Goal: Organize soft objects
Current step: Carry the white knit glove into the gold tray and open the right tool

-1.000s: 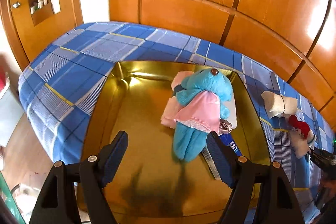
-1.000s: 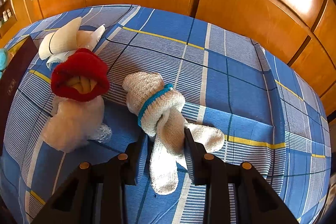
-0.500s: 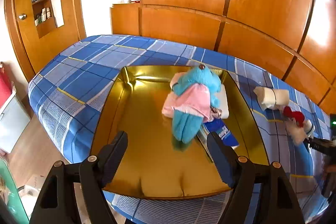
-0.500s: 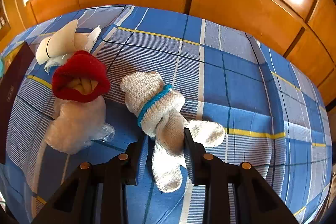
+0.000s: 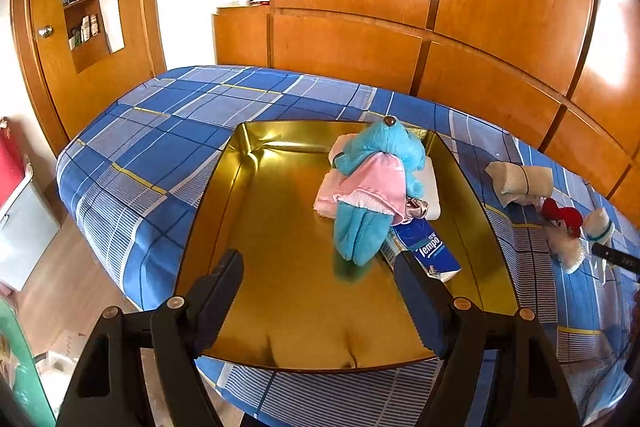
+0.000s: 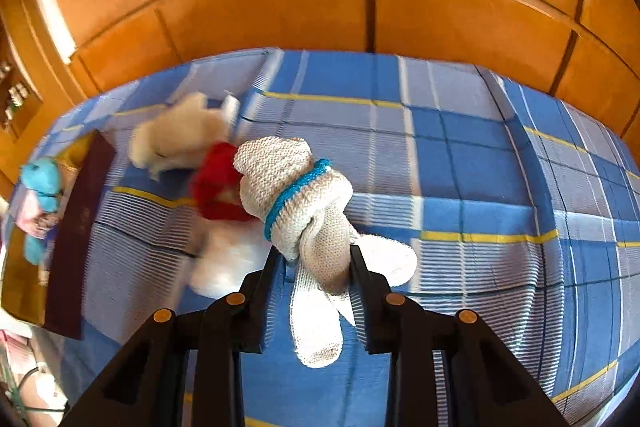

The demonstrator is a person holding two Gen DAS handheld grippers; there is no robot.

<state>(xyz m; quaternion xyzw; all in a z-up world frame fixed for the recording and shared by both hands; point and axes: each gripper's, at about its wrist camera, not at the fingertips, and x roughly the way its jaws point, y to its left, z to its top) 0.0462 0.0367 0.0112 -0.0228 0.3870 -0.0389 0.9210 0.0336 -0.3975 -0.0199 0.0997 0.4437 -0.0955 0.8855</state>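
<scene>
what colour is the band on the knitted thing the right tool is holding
Teal blue, on the cream knitted bundle; the right wrist view shows it best.

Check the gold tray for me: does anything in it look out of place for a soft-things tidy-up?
One thing stands out: a blue tissue pack lies in the gold tray, half under the blue plush toy. It is packaged goods, not a toy or cloth. Nothing looks spilled or damaged.

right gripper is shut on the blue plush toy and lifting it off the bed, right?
Not the blue plush toy. The right wrist view shows the right gripper shut on the knitted sock with a blue band, lifted off the bed. The blue plush toy lies in the gold tray.
</scene>
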